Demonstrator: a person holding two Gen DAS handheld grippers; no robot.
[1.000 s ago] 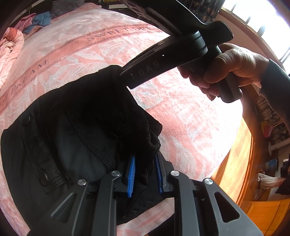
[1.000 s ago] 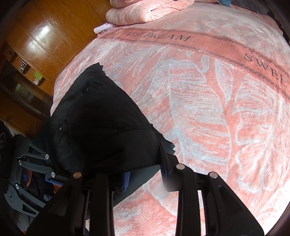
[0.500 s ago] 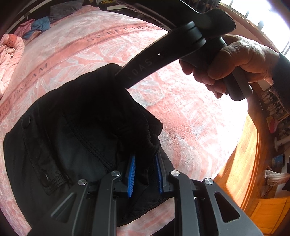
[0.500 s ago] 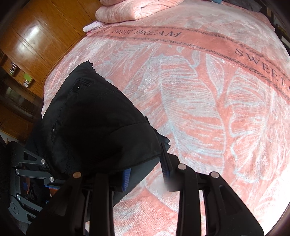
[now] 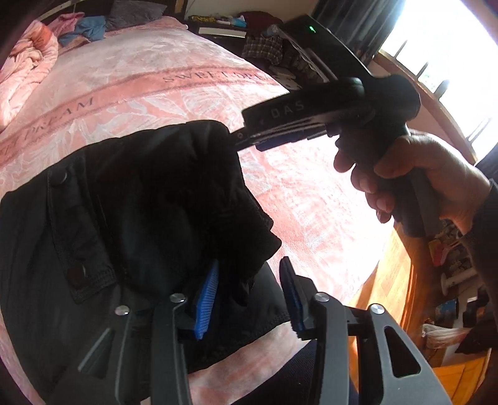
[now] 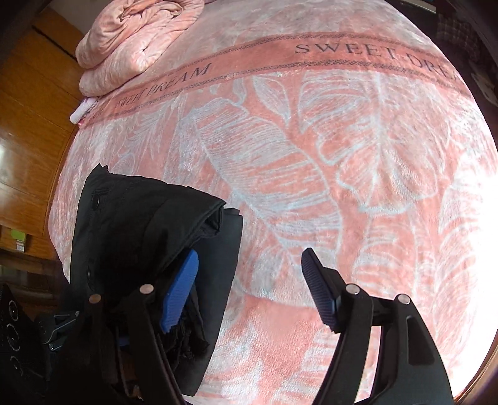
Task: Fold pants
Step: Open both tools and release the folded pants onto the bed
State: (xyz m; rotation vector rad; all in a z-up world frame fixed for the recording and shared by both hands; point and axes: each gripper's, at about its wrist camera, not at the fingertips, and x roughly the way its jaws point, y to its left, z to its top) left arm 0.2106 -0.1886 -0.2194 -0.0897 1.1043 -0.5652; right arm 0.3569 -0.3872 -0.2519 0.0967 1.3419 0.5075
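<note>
The black pants (image 5: 130, 199) lie folded in a thick stack near the corner of the pink bed. My left gripper (image 5: 249, 296) is open, its blue pads apart, with a fold of the pants loose between them. My right gripper (image 6: 249, 280) is open wide; its left blue pad (image 6: 180, 289) lies against the folded pants (image 6: 140, 236) and its right finger is over bare blanket. In the left wrist view the right gripper (image 5: 242, 137) reaches in from the right, held by a hand, at the far edge of the pants.
A pink blanket (image 6: 311, 155) with leaf print and "SWEET DREAM" lettering covers the bed. A folded pink quilt (image 6: 130, 46) lies at the far corner. Wooden furniture (image 6: 28, 131) stands to the left. Clothes (image 5: 87, 28) are piled at the head, and a bright window (image 5: 435, 50) is on the right.
Both grippers have opened and let go of the pants. The top fold has dropped onto the stack.
</note>
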